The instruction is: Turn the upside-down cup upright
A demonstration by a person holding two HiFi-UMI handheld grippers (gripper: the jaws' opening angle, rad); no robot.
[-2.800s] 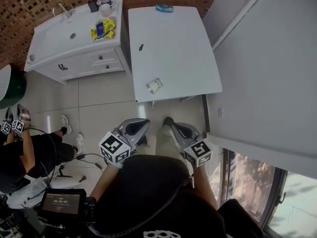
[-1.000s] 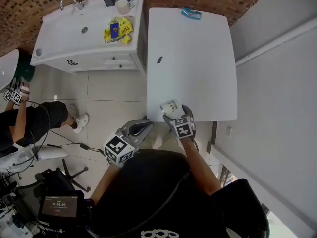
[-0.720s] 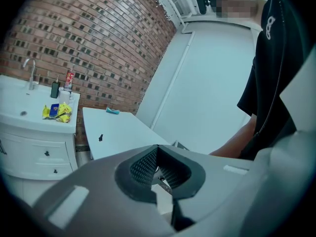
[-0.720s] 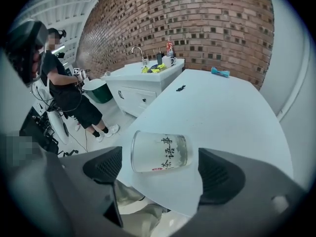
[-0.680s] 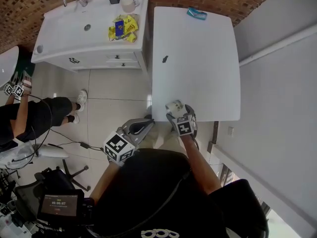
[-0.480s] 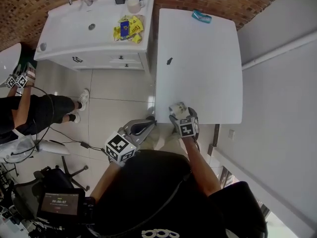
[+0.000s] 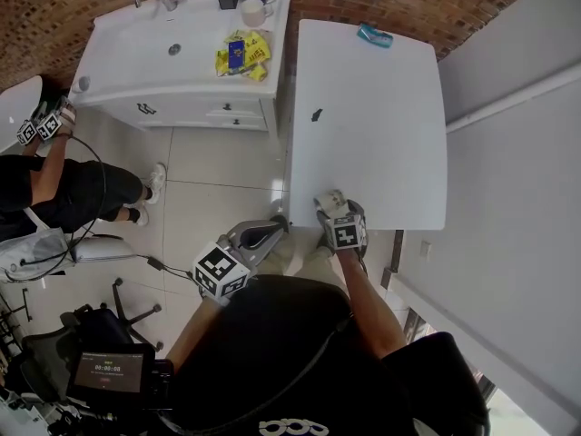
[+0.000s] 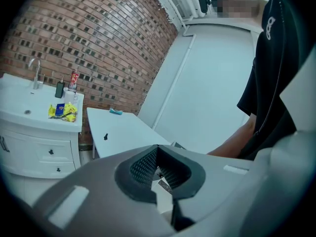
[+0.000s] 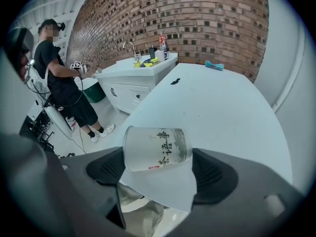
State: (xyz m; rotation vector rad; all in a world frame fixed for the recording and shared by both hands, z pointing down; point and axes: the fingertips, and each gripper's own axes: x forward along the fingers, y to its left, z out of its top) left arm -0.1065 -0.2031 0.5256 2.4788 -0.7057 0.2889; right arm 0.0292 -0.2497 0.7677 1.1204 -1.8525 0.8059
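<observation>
A white paper cup (image 7: 329,200) with black characters is at the near corner of the white table (image 7: 372,125). In the right gripper view the cup (image 9: 155,148) appears on its side across the jaws, its wide rim to the left. My right gripper (image 7: 338,210) points steeply down over it. Its jaws are closing with the cup between the pads (image 9: 106,169), and a slight gap still shows at the right pad. My left gripper (image 7: 261,234) hangs below the table edge, off to the left. It (image 8: 158,147) is shut with nothing in it.
A white washbasin cabinet (image 7: 172,62) stands left of the table, with yellow packets (image 7: 238,54) and a mug (image 7: 252,12) on it. A teal object (image 7: 374,34) and a small dark thing (image 7: 316,114) lie on the table. Another person (image 7: 54,180) stands far left. A wall runs along the right.
My right gripper rose from beside my legs to the table's near corner and settled down around the cup. The left gripper has stayed below the table edge.
</observation>
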